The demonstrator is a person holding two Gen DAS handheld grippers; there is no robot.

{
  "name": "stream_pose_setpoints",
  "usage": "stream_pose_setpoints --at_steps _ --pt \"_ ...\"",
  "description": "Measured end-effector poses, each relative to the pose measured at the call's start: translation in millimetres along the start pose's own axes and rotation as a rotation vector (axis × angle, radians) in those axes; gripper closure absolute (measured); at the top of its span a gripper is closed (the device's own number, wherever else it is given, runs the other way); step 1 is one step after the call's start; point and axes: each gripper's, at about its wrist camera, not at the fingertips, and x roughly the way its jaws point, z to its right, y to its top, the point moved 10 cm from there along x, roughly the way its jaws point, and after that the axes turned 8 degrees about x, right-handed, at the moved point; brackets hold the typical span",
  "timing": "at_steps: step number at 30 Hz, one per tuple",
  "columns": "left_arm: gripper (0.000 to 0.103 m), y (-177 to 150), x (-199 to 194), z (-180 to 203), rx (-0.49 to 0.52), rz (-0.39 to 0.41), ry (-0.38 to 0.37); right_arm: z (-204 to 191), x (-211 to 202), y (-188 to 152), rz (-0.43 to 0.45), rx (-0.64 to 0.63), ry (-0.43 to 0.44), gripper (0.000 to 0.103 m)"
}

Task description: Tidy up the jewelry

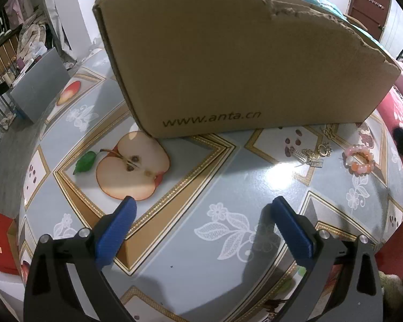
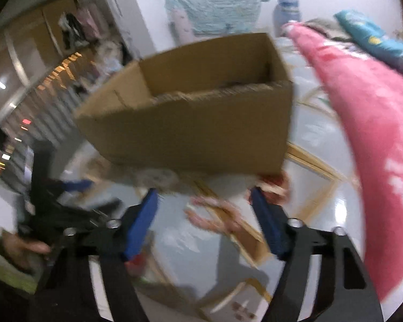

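Note:
A brown cardboard box (image 1: 228, 61) printed "www.anta.cn" stands on the patterned table (image 1: 190, 187). To its right lie a pink and orange bead bracelet (image 1: 359, 159) and a small heap of gold and silver jewelry (image 1: 313, 154). My left gripper (image 1: 204, 204) is open and empty, low over the table in front of the box. In the blurred right wrist view, my right gripper (image 2: 204, 196) is open and empty above the table, with a pink bracelet (image 2: 215, 214) between and beyond its fingers. The open box (image 2: 190, 123) shows from above; its inside is mostly hidden.
A pink blanket (image 2: 376, 147) lies along the table's right side. The other gripper (image 2: 67, 187) appears at the left of the right wrist view. A grey bin (image 1: 40, 88) and a red bag (image 1: 0, 241) stand on the floor left of the table.

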Motion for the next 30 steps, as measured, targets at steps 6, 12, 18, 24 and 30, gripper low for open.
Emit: stream_pose_setpoints --at_steps 6,12,18,24,30 --pt "0.004 0.2 0.0 -0.6 0.000 -0.002 0.000 -36.4 25.2 18.8 -0.048 -0.006 0.180 0.070" --pt "0.004 1.0 0.9 -0.7 0.006 -0.008 -0.006 -50.6 37.7 39.2 -0.047 0.006 0.236 0.080" --pt "0.004 2.8 1.5 0.1 0.020 -0.003 -0.014 -54.8 48.7 46.2 -0.045 0.030 0.264 0.081" --pt "0.004 3.9 4.1 -1.5 0.027 -0.008 -0.021 -54.5 51.0 44.5 -0.048 0.021 0.275 0.081" --pt "0.005 10.3 -4.4 1.8 0.056 0.055 -0.032 -29.5 29.0 18.3 -0.083 -0.032 0.218 0.079"
